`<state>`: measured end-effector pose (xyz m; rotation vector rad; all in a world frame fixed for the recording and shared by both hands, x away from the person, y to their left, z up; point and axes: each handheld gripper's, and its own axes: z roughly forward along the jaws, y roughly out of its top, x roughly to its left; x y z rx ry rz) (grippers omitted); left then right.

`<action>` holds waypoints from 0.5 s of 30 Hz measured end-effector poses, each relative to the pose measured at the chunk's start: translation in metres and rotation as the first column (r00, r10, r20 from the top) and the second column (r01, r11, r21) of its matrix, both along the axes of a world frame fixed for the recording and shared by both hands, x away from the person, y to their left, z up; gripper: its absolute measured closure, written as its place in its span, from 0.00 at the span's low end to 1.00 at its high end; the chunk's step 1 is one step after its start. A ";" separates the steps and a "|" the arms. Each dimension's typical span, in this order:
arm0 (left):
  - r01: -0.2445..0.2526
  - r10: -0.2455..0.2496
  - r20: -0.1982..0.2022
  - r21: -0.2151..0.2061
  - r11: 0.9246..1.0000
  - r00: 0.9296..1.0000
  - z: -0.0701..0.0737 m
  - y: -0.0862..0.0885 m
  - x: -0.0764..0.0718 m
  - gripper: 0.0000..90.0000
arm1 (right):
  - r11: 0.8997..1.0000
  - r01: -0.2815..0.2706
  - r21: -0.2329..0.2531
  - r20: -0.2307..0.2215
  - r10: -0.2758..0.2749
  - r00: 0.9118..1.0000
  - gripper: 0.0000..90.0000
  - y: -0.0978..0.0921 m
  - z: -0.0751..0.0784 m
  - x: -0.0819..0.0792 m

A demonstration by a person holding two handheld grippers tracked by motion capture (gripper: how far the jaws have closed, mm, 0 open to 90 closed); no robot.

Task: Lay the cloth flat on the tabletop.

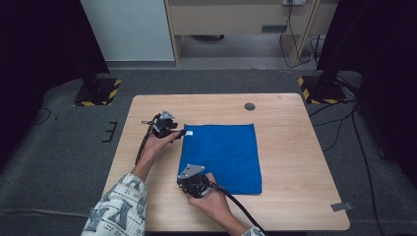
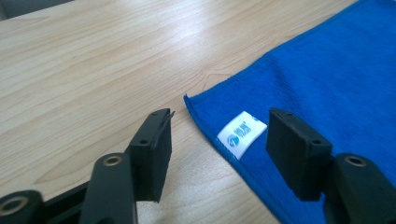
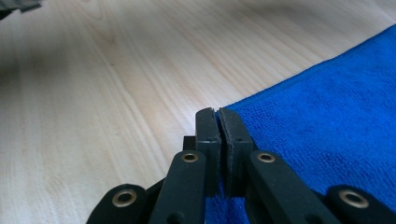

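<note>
- A blue cloth [image 1: 221, 157] lies flat on the wooden table [image 1: 290, 162], slightly left of its centre.
- The left tool [image 2: 217, 140] is released, its jaws spread on either side of the cloth's far-left corner, where a white label [image 2: 241, 134] is sewn.
- The right tool [image 3: 218, 126] is clenched on the blue cloth at its near-left corner, the cloth's edge between the pressed jaws.
- Each hand [image 1: 157, 145] grips its tool.
</note>
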<state>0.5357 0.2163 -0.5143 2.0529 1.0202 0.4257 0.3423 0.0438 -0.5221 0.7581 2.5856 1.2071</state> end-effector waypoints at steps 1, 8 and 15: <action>0.000 0.000 0.002 0.002 1.000 1.000 -0.001 -0.001 0.001 0.48 | 1.000 -0.007 0.002 -0.003 0.007 1.000 0.98 0.001 0.000 -0.001; -0.047 0.047 0.014 0.013 0.999 0.999 -0.010 0.003 0.007 0.52 | 1.000 -0.017 -0.005 0.006 0.017 1.000 0.97 0.005 0.003 -0.003; -0.059 0.060 -0.008 0.049 0.997 0.998 -0.010 -0.001 0.017 0.53 | 1.000 -0.018 0.001 0.014 0.018 1.000 0.97 0.004 0.005 -0.003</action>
